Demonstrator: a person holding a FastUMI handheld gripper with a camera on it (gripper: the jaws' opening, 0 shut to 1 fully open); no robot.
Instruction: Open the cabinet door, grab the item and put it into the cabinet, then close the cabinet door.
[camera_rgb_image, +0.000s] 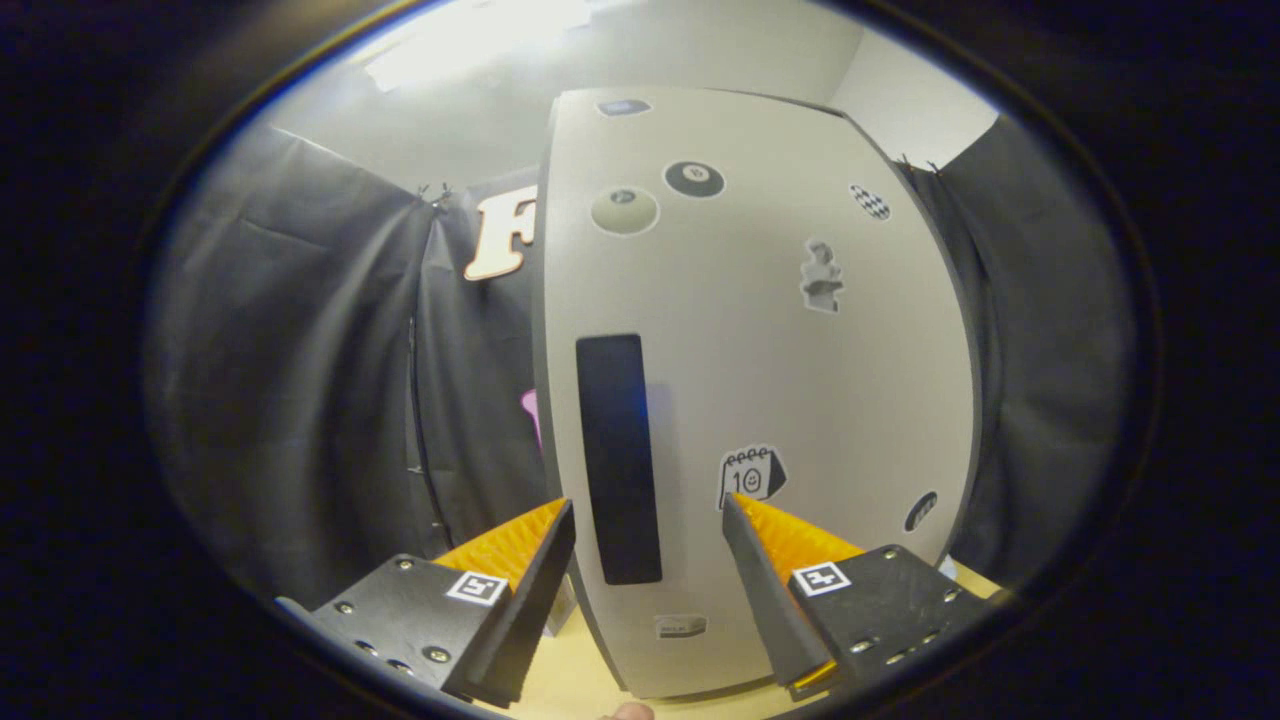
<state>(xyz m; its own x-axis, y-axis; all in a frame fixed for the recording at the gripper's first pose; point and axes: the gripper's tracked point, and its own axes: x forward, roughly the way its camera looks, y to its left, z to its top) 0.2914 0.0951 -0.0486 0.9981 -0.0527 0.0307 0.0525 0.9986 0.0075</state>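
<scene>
While the gripper (648, 510) hangs with its fingers spread wide and grasping nothing, the cabinet (790, 380) stands just ahead of them, its pale door facing the camera and apparently closed, though the seam along its left edge is hard to judge. Between the fingers runs the handle (618, 458) — a tall dark strip near the door's left edge, its lower end reaching below the fingertips. Neither finger touches the door or the handle as far as can be told.

Much stays hidden. Left of the cabinet, a pink thing (531, 412) peeks out from behind its edge, too little of it showing to name; whether it is the item to be stowed cannot be told. Another pale object (562, 606) sits low at the cabinet's left foot, half covered by the left finger. Stickers (694, 179) dot the door — round ones up top, a calendar one (751, 474) just beside the right fingertip; their detail is blurred.

Under the cabinet lies a light wooden table (560, 680). Black cloth (300, 380) drapes both sides of the cabinet, and above it a white ceiling (480, 60) glows with glare.
</scene>
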